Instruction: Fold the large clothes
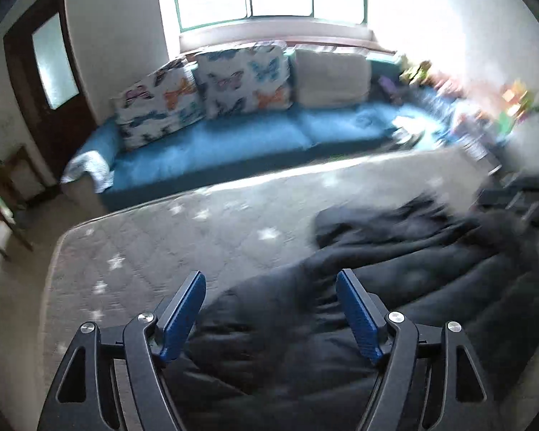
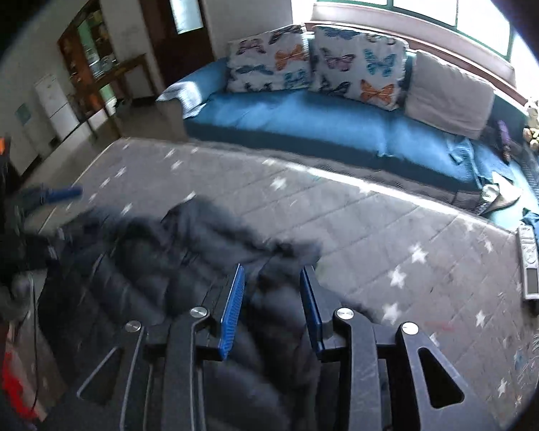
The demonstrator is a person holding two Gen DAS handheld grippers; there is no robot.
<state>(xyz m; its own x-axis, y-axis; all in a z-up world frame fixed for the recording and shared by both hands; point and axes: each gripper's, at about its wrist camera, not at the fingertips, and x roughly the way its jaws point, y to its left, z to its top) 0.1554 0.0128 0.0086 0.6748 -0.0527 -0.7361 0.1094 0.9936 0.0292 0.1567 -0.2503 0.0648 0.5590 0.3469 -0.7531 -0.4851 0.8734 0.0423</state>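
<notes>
On the left, the left claw [image 1: 271, 280] hung wide and empty over the dark puffy jacket [image 1: 395, 287] sprawled on the starred mattress [image 1: 154, 237], while the right claw [image 2: 272, 273] stood narrowly parted, gripping nothing; between folds, I'd say, with a fresh hem grip needed next.
</notes>
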